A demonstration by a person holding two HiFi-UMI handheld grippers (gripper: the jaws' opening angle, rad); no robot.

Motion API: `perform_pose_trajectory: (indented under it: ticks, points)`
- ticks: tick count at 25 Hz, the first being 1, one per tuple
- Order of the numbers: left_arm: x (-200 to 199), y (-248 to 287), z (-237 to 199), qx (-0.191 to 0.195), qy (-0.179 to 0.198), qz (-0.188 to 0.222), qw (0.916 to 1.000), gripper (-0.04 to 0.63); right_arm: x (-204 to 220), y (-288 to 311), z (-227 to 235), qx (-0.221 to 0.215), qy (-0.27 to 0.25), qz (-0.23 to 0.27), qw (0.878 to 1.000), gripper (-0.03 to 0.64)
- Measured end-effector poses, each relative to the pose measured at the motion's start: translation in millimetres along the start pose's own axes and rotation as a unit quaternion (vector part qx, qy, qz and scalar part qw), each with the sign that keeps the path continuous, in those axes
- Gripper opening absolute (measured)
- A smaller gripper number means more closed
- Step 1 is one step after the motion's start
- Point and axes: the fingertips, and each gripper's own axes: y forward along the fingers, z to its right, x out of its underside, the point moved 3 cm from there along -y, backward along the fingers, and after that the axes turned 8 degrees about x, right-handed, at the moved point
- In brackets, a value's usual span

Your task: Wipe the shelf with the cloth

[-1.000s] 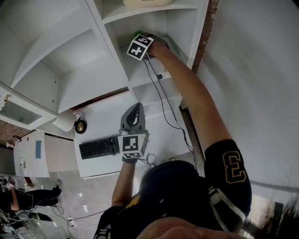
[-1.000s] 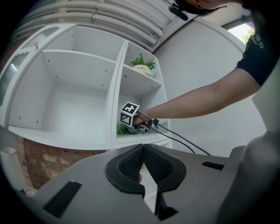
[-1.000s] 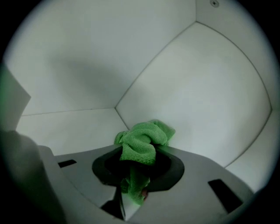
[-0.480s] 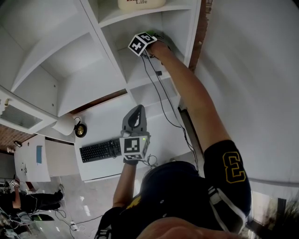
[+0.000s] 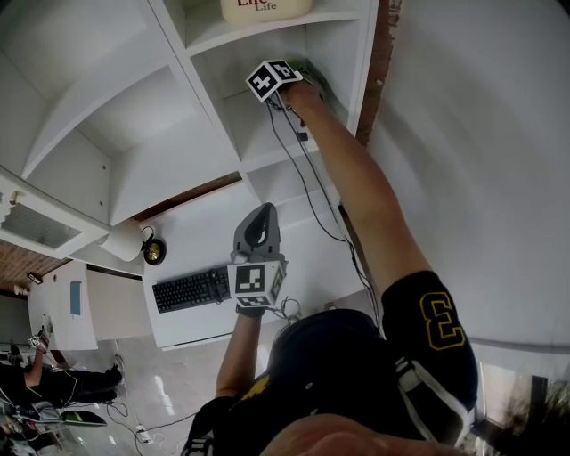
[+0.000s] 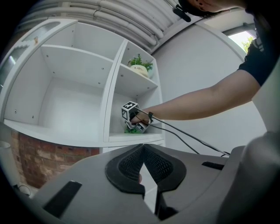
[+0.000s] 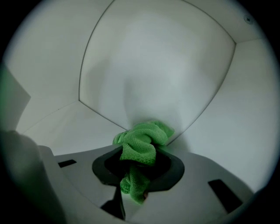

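Note:
My right gripper (image 5: 294, 73) reaches into a compartment of the white shelf unit (image 5: 267, 134), its marker cube facing up. In the right gripper view it (image 7: 139, 168) is shut on a bunched green cloth (image 7: 142, 142), which presses against the compartment's back corner, low on the shelf board (image 7: 65, 127). The left gripper view shows that gripper (image 6: 133, 119) and the cloth (image 6: 130, 130) on the shelf board (image 6: 131, 138). My left gripper (image 5: 256, 218) hangs over the desk, well below the shelf; its jaws (image 6: 143, 148) meet at the tips with nothing between them.
A potted plant (image 6: 140, 68) stands on the shelf above, its pot (image 5: 264, 9) at the top edge. A black cable (image 5: 307, 178) trails from the right gripper down the arm. On the white desk (image 5: 303, 267) lie a keyboard (image 5: 189, 287) and a paper roll (image 5: 120, 239).
The right gripper with the cloth has slid a little deeper into the compartment, towards its back wall. The left gripper has stayed where it was.

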Motion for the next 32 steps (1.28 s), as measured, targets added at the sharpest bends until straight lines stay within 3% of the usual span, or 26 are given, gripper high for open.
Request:
perform_pose_trajectory:
  ticks: [4, 9, 15, 18, 20, 22, 27, 32]
  points:
    - [3.4, -1.5, 0.5, 0.000, -0.002, -0.004, 1.0000, 0.018, 5.1, 0.3, 7.2, -0.014, 0.040, -0.005, 0.999, 0.086]
    - [4.8, -1.2, -0.4, 0.000, -0.001, -0.006, 1.0000, 0.018, 0.9, -1.6, 11.0, -0.004, 0.044, -0.002, 0.999, 0.086]
    - [4.2, -9.4, 10.6, 0.005, 0.008, -0.003, 0.9999, 0.018, 1.5, -6.1, 4.4, 0.003, -0.019, 0.039, 0.999, 0.095]
    - [3.0, -15.7, 4.1, -0.004, 0.009, -0.005, 0.9999, 0.018, -10.8, -31.4, -7.6, -0.065, -0.006, 0.083, 0.994, 0.097]
    - [5.0, -16.2, -0.8, -0.009, 0.000, -0.007, 0.9999, 0.018, -26.8, -58.4, -23.4, -0.147, 0.033, 0.118, 0.982, 0.097]
    - [5.3, -14.9, 0.4, -0.006, -0.002, -0.006, 1.0000, 0.018, -40.1, -83.5, -40.0, -0.199, 0.040, 0.145, 0.968, 0.096]
    - [6.5, -13.2, 10.6, 0.004, -0.005, -0.006, 1.0000, 0.018, -43.3, -109.4, -90.6, -0.248, -0.044, 0.148, 0.956, 0.097]
    - [16.4, -17.3, 13.4, 0.004, -0.018, -0.017, 0.9997, 0.018, -29.7, -104.7, -121.4, -0.284, -0.054, 0.132, 0.948, 0.095]
